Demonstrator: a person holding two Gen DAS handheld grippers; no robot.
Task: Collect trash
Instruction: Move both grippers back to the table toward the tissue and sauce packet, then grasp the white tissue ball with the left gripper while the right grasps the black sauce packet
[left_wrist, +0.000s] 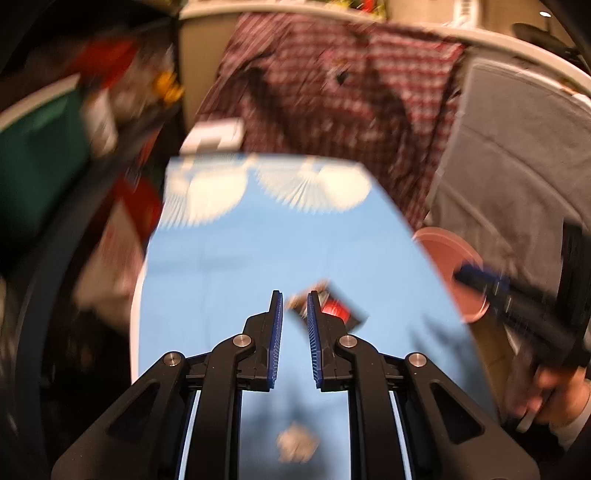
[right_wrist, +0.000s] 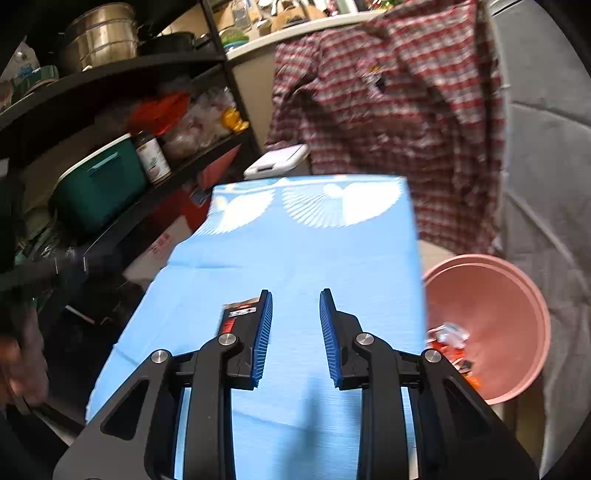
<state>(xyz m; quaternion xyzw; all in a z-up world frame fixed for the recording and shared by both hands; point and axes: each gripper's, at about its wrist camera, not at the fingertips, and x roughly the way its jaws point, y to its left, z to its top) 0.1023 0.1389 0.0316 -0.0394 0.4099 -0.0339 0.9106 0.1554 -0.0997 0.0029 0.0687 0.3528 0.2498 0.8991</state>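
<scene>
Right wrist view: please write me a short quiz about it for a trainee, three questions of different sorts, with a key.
1. True or false: the basin is empty.
2. Where does the wrapper lie? A: on the cloth. B: in the basin. C: on the shelf.
3. Short answer: which garment hangs beyond the far end of the cloth?

Key
1. False: trash lies in it.
2. A.
3. A plaid shirt.
</scene>
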